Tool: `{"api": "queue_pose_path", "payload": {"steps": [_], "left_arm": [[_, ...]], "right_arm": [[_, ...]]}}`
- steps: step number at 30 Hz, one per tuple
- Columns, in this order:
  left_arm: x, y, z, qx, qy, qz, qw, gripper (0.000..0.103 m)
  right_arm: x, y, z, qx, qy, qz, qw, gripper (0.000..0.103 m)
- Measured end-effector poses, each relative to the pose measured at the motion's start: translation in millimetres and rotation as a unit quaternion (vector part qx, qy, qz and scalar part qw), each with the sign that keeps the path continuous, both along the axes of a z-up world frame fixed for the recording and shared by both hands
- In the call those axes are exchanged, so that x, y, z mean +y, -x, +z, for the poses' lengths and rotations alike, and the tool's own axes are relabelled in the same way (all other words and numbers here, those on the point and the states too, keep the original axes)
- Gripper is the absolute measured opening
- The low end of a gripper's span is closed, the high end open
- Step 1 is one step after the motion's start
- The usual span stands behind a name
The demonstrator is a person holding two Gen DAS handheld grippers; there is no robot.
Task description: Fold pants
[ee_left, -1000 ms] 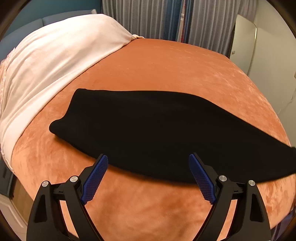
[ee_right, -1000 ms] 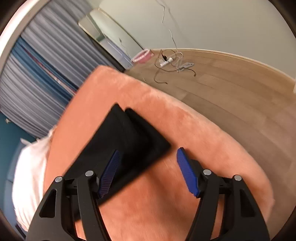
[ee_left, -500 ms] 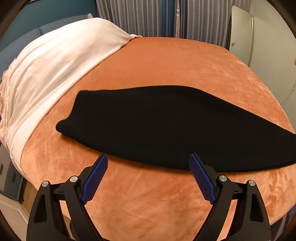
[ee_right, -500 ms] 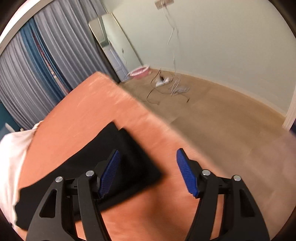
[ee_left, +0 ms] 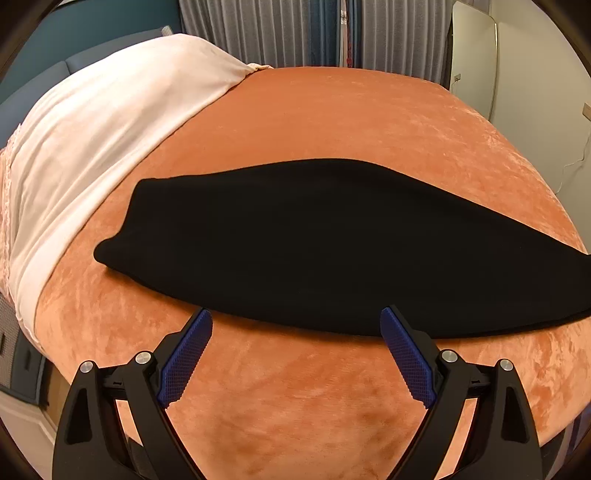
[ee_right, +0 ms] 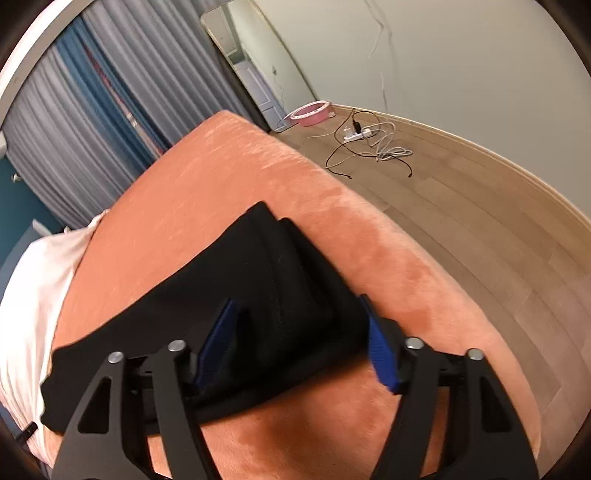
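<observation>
From the left wrist view, the left gripper (ee_left: 295, 350) hangs over the near edge of the bed (ee_left: 332, 122), its 2 blue pads (ee_left: 184, 354) spread wide with only bare orange cover between them. Just past the fingertips lies the near long edge of the black pants (ee_left: 314, 243), folded lengthwise into 1 long strip that runs parallel to the bed's near edge. One end stops near the white blanket (ee_left: 92, 133) at the head of the bed; the other runs out of this picture. Beyond the far long edge, a broad band of open cover reaches the far side and the curtains (ee_left: 280, 33). In the right wrist view, the right gripper (ee_right: 299, 343) is over the pants' other end (ee_right: 258, 295), near the foot corner; its jaws are closing, with the layered cloth lying between them, the pads not yet pressing it. Past that corner are wood floor (ee_right: 480, 229), loose cables (ee_right: 369, 147) and a leaning mirror (ee_right: 255, 62).
</observation>
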State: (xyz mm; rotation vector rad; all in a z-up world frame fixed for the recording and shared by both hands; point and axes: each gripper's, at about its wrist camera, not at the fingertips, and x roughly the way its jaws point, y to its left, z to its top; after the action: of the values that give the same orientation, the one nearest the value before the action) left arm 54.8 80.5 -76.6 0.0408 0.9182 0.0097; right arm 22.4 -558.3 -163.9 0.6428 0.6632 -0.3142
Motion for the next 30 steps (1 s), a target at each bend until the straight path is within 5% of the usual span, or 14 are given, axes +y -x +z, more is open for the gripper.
{"api": "queue_pose_path", "payload": {"steps": [3,5,9,14,21,30], "left_arm": [[-3.5,0.2,-4.6,0.006,-0.002,-0.002,1.0000,0.090],[-5.1,0.4,-6.4,0.008,-0.006,-0.002,0.9999,0.090],[-2.1,-0.7,-7.7,0.010,-0.009,0.001,0.9999,0.090],[13.5,-4.4,-9.1,0.007,0.005,0.009,0.9999,0.090],[37.2,-3.5,-7.3,-0.003,0.024,0.007,0.9997,0.090],[92.4,-3.4,0.2,-0.018,0.048,0.025,0.9984,0.090]], "right_arm": [[-4.5,-2.8,-1.3,-0.011,-0.026,0.003,1.000,0.025],[-9.5,0.1,-2.2,-0.032,-0.065,-0.008,0.997,0.018],[-6.1,9.6,15.9,-0.078,-0.097,-0.025,0.992,0.016],[36.9,-3.5,76.7,-0.097,-0.041,0.022,0.994,0.016],[155.8,-54.4,157.7,-0.117,0.038,0.138,0.983,0.016],[327.4,-129.8,154.2,-0.077,0.082,0.276,0.955,0.016]]}}
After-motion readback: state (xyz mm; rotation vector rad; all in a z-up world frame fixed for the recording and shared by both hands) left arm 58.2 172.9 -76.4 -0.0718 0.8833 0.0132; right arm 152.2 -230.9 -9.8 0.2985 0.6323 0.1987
